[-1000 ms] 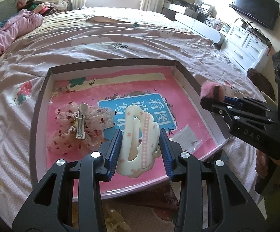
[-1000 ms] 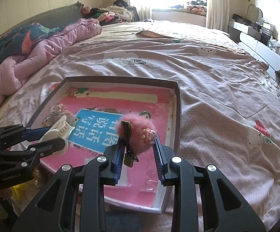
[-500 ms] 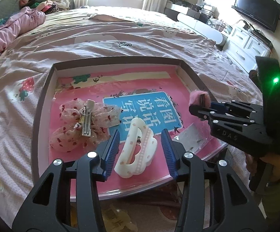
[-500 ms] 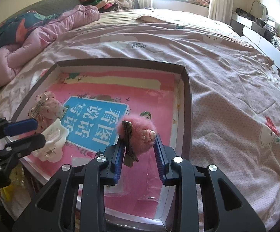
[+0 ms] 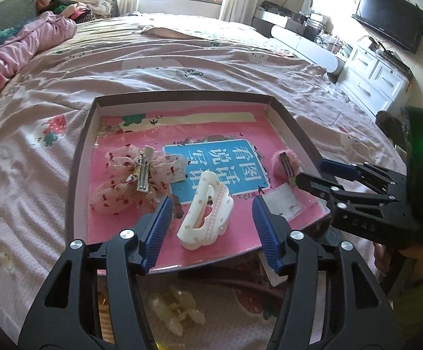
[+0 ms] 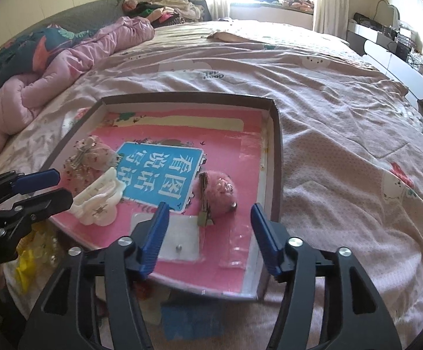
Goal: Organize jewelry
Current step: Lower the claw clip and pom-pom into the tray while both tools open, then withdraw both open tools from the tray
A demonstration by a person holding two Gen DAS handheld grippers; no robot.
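A wide bed (image 5: 182, 58) with a pale pink printed cover fills the room ahead of me, a bunched pink quilt (image 6: 65, 67) lying along its far left side. At the bed's near edge sits a shallow box tray (image 5: 78, 157) lined in pink with a blue label in its middle. My left gripper (image 5: 211, 218) hangs over the tray's near edge with its jaws spread wide, the white claw clip (image 5: 207, 213) lying loose on the lining between them, touching neither. My right gripper (image 6: 210, 227) has its jaws spread wide too, just short of the fluffy pink hair clip (image 6: 217, 194), which rests on the lining near the tray's right wall. A sheer dotted bow clip (image 5: 137, 180) lies at the tray's left side.
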